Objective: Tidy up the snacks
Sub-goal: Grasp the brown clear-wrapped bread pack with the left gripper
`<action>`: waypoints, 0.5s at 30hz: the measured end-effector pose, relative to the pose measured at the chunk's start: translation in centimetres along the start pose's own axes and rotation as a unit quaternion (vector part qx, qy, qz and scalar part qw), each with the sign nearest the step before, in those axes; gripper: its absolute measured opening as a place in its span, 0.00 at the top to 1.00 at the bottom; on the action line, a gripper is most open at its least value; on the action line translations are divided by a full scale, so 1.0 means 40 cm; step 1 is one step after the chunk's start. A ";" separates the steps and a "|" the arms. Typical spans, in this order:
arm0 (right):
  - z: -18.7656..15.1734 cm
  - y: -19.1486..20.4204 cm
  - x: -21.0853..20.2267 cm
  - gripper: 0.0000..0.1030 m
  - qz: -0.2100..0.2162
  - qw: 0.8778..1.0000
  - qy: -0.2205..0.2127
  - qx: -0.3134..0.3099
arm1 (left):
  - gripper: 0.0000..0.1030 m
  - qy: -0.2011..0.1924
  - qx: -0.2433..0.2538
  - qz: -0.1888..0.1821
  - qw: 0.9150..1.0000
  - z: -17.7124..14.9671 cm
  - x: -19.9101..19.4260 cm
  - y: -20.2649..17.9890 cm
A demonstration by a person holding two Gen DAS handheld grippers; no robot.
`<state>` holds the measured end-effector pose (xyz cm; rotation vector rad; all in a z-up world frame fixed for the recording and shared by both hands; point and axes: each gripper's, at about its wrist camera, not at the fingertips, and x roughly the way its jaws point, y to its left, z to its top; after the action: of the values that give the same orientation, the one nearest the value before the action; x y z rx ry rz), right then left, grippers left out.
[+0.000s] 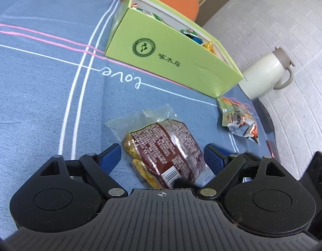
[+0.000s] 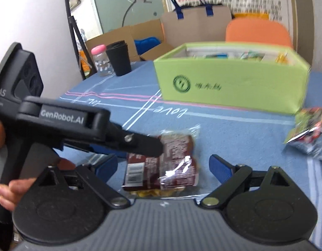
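Taking the green box point(image 1: 167, 52) as my landmark: I am holding my left claw point(image 1: 163, 156) wide open on the near side of it, and the brown snack packet point(image 1: 167, 152) is lying flat on the blue-clothed worktop point(image 1: 35, 104) right between the blue pads, neither pad pressing on it as far as I can see. Its long axis is running from my claw's base out toward the box, slanted leftward, so the pads are facing its long sides. My right claw point(image 2: 163, 165) is also gaping wide and empty, straddling the same packet from the other side, with the left claw's finger crossing over the packet in that view. I judge the left is the nearer one. To the right, near the box's corner, a second crinkled snack bag point(image 1: 240, 119) is waiting on the worktop, and beyond it a white jug point(image 1: 263, 73) is standing. The box is sitting open with snacks already inside; nothing is blocking the path to it.
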<state>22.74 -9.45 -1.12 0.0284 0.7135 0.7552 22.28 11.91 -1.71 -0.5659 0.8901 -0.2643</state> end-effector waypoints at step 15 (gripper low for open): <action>-0.044 0.085 0.034 0.09 -0.025 0.999 0.007 -0.044 | 0.37 -0.007 0.033 0.026 0.999 -0.034 -0.006 -0.020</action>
<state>20.27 -6.47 -2.34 -0.0753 0.6913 0.7395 21.07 10.89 -1.76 -0.4831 0.8777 -0.2417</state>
